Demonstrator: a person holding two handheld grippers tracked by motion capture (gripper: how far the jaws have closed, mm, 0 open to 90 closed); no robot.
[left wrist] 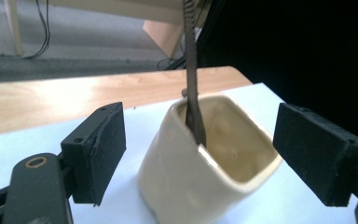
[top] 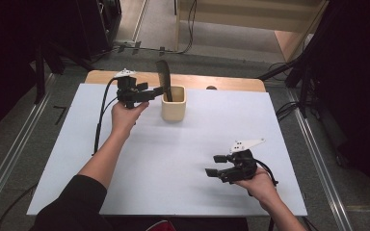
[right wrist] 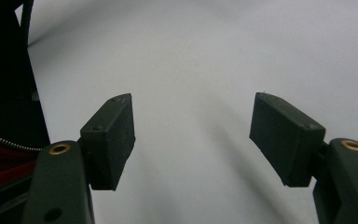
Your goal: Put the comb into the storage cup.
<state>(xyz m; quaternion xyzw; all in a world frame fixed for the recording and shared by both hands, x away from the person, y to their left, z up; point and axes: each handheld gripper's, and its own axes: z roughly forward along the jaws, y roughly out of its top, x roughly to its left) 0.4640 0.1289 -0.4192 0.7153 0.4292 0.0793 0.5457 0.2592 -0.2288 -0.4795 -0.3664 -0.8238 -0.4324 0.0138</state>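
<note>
Standing on the white worktop (top: 173,159), a cream cup (left wrist: 205,172) holds a dark utensil (left wrist: 193,84); the left tool (left wrist: 200,154) gapes wide around it, untouching. The right tool (right wrist: 193,135) hovers apart, wide open, empty.

Cream cup (top: 173,103) with upright dark tool (top: 164,77) blocks far centre; white mat (top: 183,159) elsewhere open.
</note>
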